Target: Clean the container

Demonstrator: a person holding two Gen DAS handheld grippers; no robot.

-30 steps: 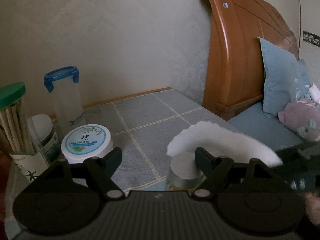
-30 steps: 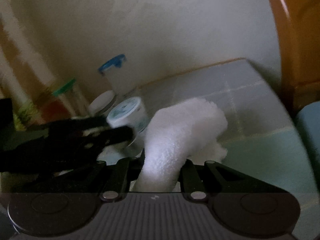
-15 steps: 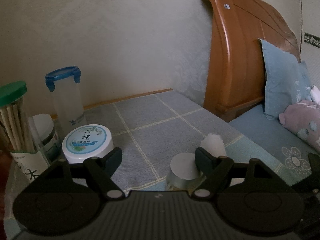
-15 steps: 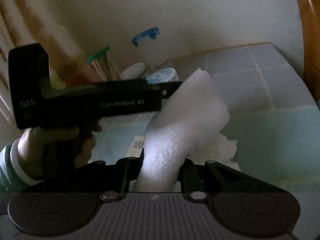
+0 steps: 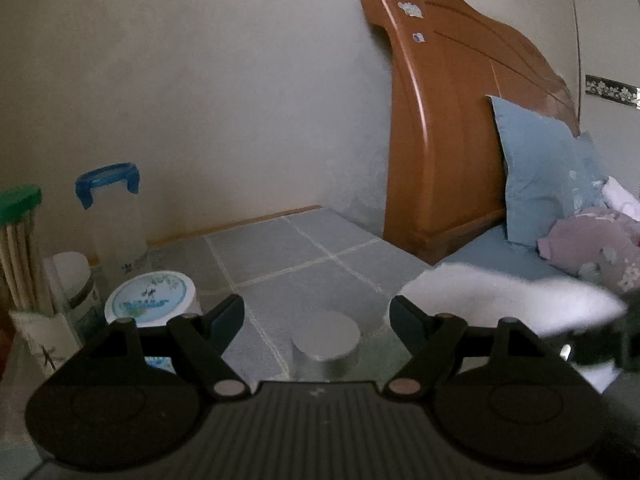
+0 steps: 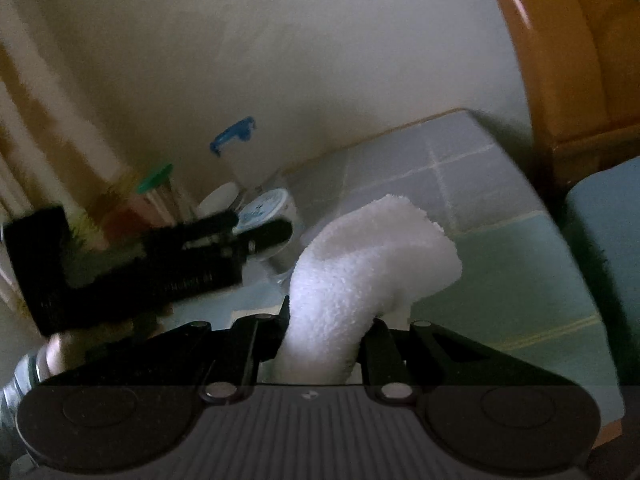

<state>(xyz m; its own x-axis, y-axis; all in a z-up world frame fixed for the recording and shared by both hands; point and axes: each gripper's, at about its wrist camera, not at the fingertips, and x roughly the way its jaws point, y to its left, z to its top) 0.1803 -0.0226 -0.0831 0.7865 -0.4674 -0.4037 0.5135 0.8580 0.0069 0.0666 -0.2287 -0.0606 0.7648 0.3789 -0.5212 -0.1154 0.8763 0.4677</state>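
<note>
Item, right gripper [image 6: 326,330]: jaws clamping a folded white cloth [image 6: 372,256], which is standing up from the fingers above the checked table [image 5: 304,248]. Item, left gripper [image 5: 316,314]: jaws standing apart, gripping nothing that shows, with the small grey container [image 5: 326,342] sitting on the table in the gap between the fingers. Risk, as judged: the unheld container is likely sliding or tipping under the cloth's push, toward the round white jar [image 5: 150,298] beside it

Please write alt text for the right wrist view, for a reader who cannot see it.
The right gripper is shut on a white towel that curls up over a tiled tabletop. At left the left gripper reaches toward blurred jars by the wall.
</note>
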